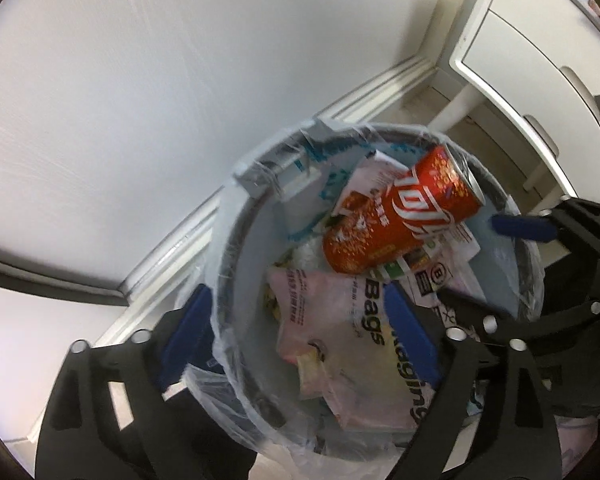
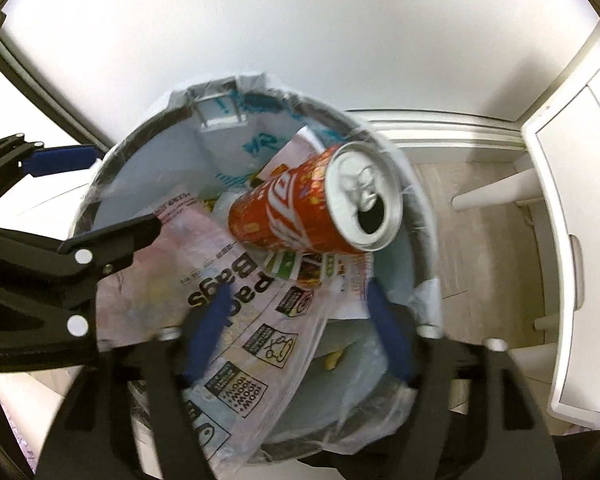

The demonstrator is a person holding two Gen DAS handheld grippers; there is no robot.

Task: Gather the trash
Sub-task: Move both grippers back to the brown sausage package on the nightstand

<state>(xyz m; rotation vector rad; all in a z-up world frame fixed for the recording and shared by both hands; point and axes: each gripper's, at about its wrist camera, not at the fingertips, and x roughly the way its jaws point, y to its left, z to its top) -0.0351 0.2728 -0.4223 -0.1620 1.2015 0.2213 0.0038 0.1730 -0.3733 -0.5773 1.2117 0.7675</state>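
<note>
Now your two grippers hang over a round trash bin [image 1: 236,248] that stands on the floor by a white wall [image 1: 140,80]. A clear bag lines the bin. Inside, a pink plastic bag [image 1: 332,320] with black words lies flat. On top of it lies a red can [image 1: 396,220], tipped on its side, with its open top toward the bin's rim. Your left gripper [image 1: 300,340] is spread wide and holds nothing. Your right gripper [image 2: 300,340] is spread wide too, with nothing pinched.
</note>
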